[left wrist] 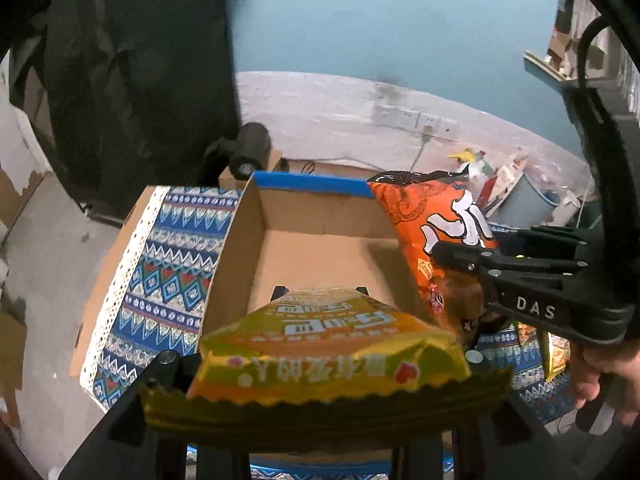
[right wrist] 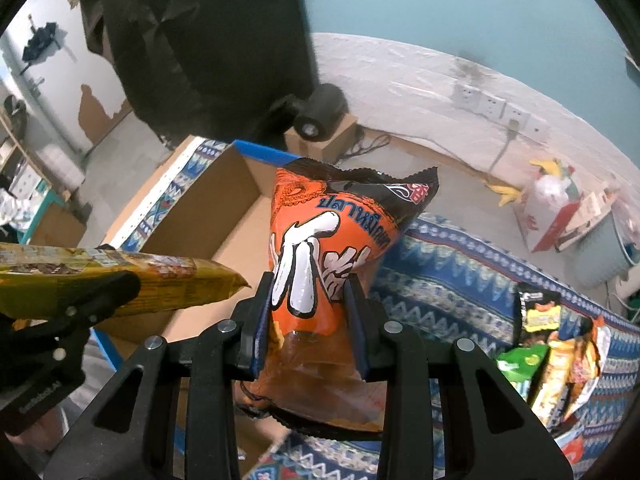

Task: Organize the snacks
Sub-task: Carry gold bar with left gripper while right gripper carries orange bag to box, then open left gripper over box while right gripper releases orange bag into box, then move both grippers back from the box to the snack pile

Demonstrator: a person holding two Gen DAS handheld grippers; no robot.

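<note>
Above cardboard box [left wrist: 320, 248], each gripper clamps its snack bag.

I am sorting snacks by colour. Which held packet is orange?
The orange packet in the right gripper, upright with white lettering; the left gripper holds a flat yellow packet.

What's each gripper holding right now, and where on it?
The left gripper clamps the yellow pack across its flat faces, fingertips just past its far edge. The right gripper pinches the orange bag at mid-height, one finger on each side.

2 close wrist views, shared cardboard box [left wrist: 320, 248].
</note>
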